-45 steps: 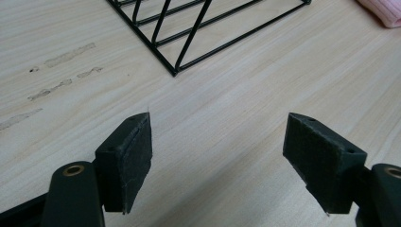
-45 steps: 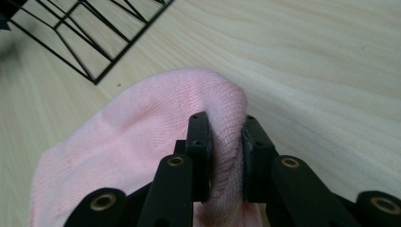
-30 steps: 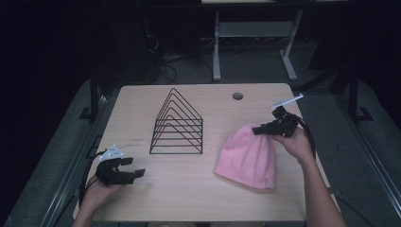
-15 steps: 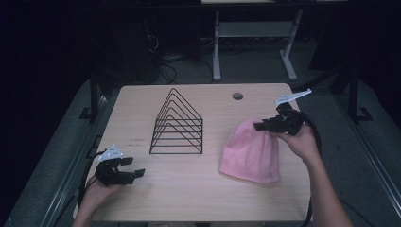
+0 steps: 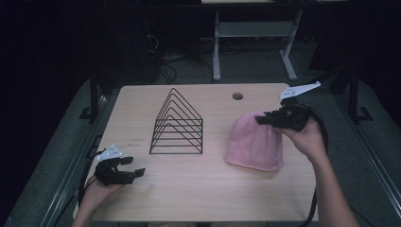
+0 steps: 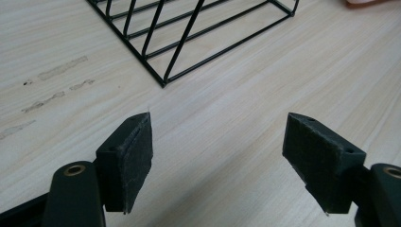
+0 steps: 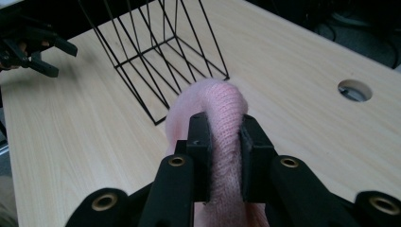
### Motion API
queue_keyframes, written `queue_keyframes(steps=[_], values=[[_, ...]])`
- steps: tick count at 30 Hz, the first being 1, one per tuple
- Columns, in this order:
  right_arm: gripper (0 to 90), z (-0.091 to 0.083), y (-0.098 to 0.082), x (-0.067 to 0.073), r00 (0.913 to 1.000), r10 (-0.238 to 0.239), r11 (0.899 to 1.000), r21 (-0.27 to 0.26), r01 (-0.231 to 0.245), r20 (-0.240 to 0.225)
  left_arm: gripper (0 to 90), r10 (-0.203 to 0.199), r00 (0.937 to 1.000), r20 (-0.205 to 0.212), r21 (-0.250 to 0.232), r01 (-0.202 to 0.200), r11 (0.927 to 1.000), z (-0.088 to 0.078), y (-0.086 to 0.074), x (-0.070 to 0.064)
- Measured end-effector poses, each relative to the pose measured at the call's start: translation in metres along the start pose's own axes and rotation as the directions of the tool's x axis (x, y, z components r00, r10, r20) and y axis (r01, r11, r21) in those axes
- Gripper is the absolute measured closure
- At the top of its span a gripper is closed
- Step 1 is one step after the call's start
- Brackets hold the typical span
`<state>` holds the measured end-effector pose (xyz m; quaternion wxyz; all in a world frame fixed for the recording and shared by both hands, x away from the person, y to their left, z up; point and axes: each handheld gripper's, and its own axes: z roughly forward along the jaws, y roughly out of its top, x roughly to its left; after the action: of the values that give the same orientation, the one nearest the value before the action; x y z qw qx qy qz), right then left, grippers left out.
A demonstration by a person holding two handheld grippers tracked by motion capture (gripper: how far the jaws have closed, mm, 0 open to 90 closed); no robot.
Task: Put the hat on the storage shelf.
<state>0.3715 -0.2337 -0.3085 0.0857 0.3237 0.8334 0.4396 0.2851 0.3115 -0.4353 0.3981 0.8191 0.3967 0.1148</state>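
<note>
Pink knitted wool hat [image 5: 254, 142] pinched at crown by right hand-held gripper [image 5: 261, 119], brim hanging to light wooden table [image 5: 189, 198]. Black wire triangular rack [image 5: 177, 124] beyond its tips. Left hand-held gripper [image 5: 137, 171] gapes empty, well apart.

no legible text, faint table [image 5: 208, 189] smudges perhaps
</note>
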Motion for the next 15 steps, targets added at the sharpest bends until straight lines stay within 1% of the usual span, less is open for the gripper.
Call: queue_keyframes(steps=[4, 7, 9, 10, 12, 13, 14, 15], values=[[77.0, -0.005, 0.005, 0.002, 0.9999, -0.011, 1.000, -0.013, 0.011, 0.003, 24.9, -0.004, 1.0000, 0.008, -0.013, 0.004, 0.9999, 0.000, 0.003, -0.002], [77.0, -0.010, 0.010, 0.005, 0.9997, -0.023, 0.999, -0.031, 0.023, 0.001, 25.1, 0.009, 0.9998, 0.020, -0.012, -0.009, 0.9999, 0.000, 0.006, -0.004], [77.0, -0.011, 0.011, 0.005, 0.9997, -0.025, 0.999, -0.035, 0.025, -0.001, 25.2, 0.008, 0.9997, 0.023, -0.013, -0.007, 0.9999, 0.000, 0.007, -0.005], [77.0, -0.012, 0.012, 0.006, 0.9996, -0.027, 0.999, -0.039, 0.027, -0.002, 25.3, 0.019, 0.9995, 0.027, -0.009, -0.018, 0.9998, 0.000, 0.008, -0.004], [77.0, -0.015, 0.014, 0.006, 0.9994, -0.033, 0.999, -0.041, 0.033, -0.002, 25.5, 0.021, 0.9992, 0.035, -0.011, -0.020, 0.9997, -0.001, 0.010, -0.006], [77.0, -0.018, 0.017, 0.007, 0.9992, -0.040, 0.998, -0.051, 0.039, -0.002, 26.5, 0.020, 0.9987, 0.047, -0.016, -0.020, 0.9997, -0.001, 0.012, -0.007], [77.0, -0.018, 0.017, 0.007, 0.9992, -0.040, 0.998, -0.051, 0.039, -0.002, 26.6, 0.020, 0.9987, 0.047, -0.016, -0.020, 0.9997, -0.001, 0.012, -0.007], [76.9, -0.019, 0.018, 0.008, 0.9991, -0.041, 0.998, -0.053, 0.041, -0.003, 26.6, 0.027, 0.9982, 0.053, -0.015, -0.026, 0.9996, -0.002, 0.014, -0.006]])
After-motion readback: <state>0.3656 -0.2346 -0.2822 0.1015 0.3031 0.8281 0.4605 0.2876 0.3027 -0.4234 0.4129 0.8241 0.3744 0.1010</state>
